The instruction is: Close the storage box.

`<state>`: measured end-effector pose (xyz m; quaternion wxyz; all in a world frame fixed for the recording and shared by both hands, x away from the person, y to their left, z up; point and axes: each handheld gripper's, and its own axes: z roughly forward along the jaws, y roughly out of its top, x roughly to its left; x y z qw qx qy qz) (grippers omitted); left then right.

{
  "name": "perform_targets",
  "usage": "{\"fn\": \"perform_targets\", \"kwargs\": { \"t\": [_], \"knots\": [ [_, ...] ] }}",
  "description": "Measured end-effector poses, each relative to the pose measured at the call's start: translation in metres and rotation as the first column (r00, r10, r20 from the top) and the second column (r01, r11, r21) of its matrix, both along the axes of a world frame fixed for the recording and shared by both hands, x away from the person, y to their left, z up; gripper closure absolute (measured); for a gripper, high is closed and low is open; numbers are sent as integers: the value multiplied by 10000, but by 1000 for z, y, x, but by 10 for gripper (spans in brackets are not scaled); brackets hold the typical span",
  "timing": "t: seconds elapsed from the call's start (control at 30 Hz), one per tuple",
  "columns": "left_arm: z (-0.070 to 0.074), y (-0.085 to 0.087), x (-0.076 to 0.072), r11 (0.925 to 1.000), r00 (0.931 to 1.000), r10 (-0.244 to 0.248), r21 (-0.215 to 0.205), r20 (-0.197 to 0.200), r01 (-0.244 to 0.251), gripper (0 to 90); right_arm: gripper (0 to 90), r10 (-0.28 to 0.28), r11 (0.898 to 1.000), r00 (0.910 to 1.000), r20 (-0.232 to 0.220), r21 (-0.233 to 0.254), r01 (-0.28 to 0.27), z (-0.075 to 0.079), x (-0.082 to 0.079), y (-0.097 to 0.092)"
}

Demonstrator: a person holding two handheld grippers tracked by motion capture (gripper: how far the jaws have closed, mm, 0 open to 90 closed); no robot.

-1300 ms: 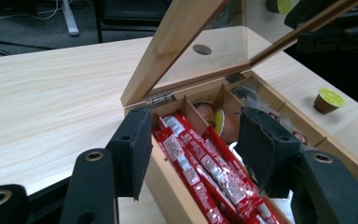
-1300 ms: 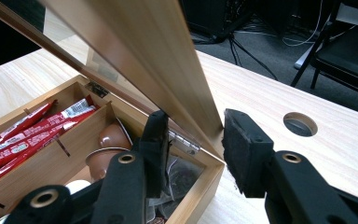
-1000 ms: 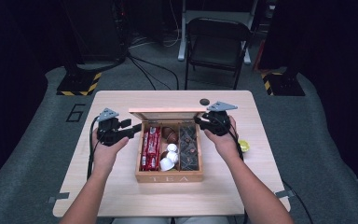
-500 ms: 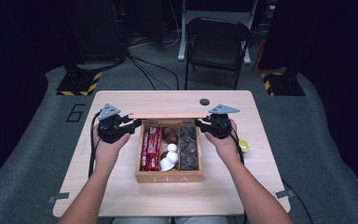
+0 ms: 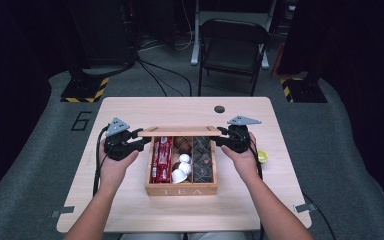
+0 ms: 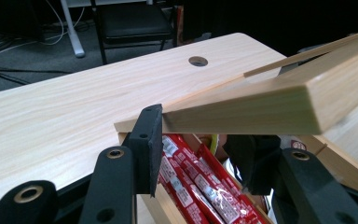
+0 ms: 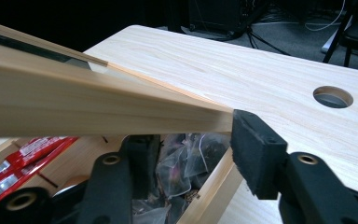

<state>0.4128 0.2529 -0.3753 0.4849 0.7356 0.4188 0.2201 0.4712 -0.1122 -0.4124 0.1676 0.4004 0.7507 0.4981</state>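
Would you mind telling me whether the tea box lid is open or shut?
Partly open: the lid is tilted above the tea box, contents showing.

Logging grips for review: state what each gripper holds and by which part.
The left gripper clamps the left end of the tea box's wooden lid. The right gripper is at the lid's right end, jaws just opening; whether it grips cannot be told.

A pale wooden table [image 5: 130,210] fills the lower middle of the frame, with a round cable hole [image 5: 219,109] near its far edge. It stands on grey carpet [image 5: 25,175] bearing a dark number six [image 5: 81,121] at the left. Beyond the table, at upper centre, stands a black folding chair [image 5: 232,47]. Two black stand bases edged with yellow-and-black hazard tape [image 5: 86,89] sit at the upper left and upper right. Cables [image 5: 155,75] trail across the floor. The room behind lies in darkness.
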Motion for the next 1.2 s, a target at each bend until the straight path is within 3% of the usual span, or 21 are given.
{"fn": "perform_targets", "kwargs": {
  "t": [0.13,0.3,0.47,0.73,1.2],
  "knots": [
    [-2,1,-2,10000,10000,-48,-10,-51,47,561,491,37,9999,10000,53,169,-38,2,-12,-3],
    [-5,2,-6,10000,9999,-63,-50,-112,62,561,504,149,9982,9990,430,572,-174,11,-30,-13],
    [-4,4,-10,9994,9997,-127,-319,-185,121,565,518,364,9980,9961,801,484,-404,20,-47,-16],
    [-6,3,-15,9999,9998,-111,-120,-160,109,574,518,574,9978,9897,1310,249,-612,26,-69,-13],
    [-15,4,-27,9997,9995,-167,-194,-252,162,583,530,757,9966,9856,1509,199,-796,22,-82,-9]
  ]
}}
